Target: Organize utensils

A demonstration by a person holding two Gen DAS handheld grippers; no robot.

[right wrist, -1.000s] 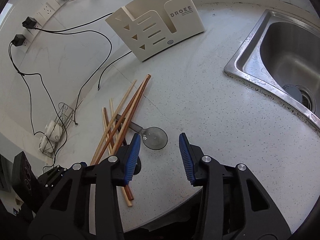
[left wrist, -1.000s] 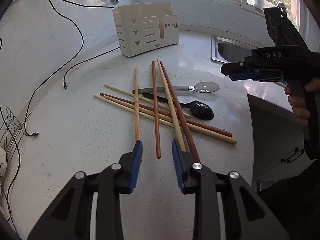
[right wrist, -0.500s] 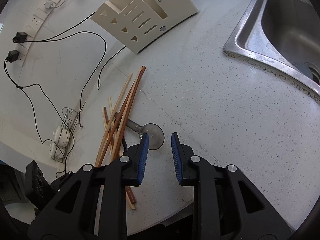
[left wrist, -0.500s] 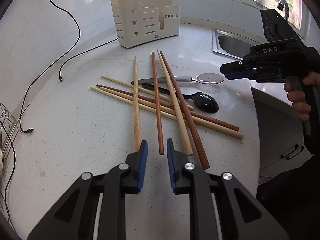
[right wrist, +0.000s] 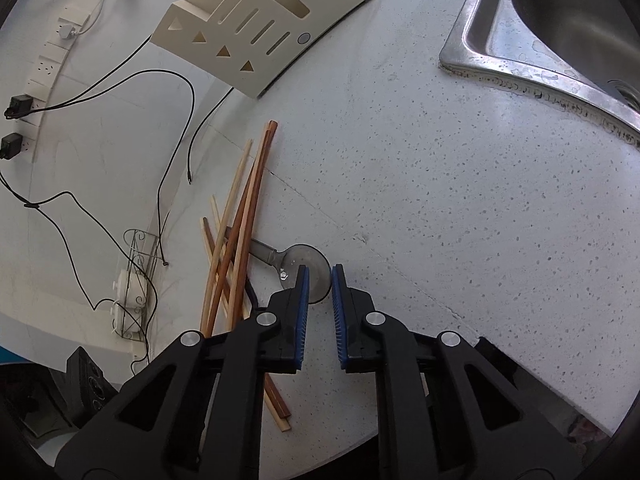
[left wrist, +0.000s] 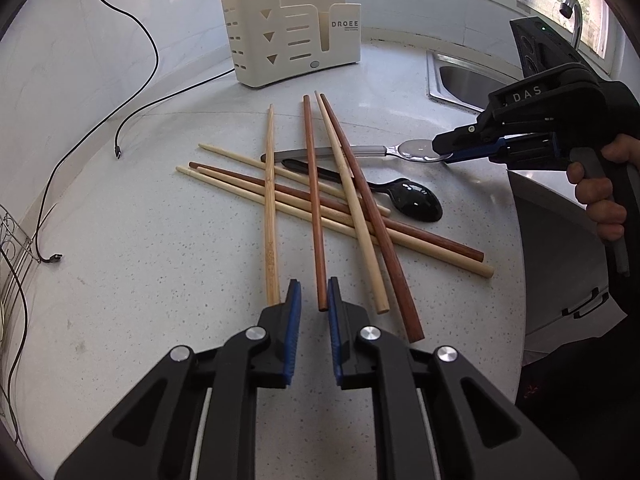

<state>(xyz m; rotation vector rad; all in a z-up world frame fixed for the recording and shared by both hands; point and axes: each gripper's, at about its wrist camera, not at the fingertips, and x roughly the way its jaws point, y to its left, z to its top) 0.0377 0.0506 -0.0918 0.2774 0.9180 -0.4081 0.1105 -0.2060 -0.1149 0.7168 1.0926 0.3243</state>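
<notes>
Several light and dark wooden chopsticks (left wrist: 316, 208) lie crossed on the white counter, over a metal spoon (left wrist: 416, 149) and a black spoon (left wrist: 416, 203). My left gripper (left wrist: 311, 292) is narrowly open, its pads either side of the near end of a dark chopstick (left wrist: 314, 200). My right gripper (right wrist: 319, 276) is narrowly open with its tips over the metal spoon's bowl (right wrist: 310, 258); it also shows in the left wrist view (left wrist: 452, 151). A cream utensil holder (left wrist: 292, 32) stands at the back and also shows in the right wrist view (right wrist: 260, 28).
A steel sink (right wrist: 560, 28) is set in the counter to the right. Black cables (left wrist: 132, 112) trail over the counter and wall at the left, by a wire rack (right wrist: 134, 280). The counter's front edge (right wrist: 540, 392) is close.
Both grippers have narrowed from wide open to a small gap. The left one moved in on the dark chopstick's end. The right one came down over the metal spoon's bowl.
</notes>
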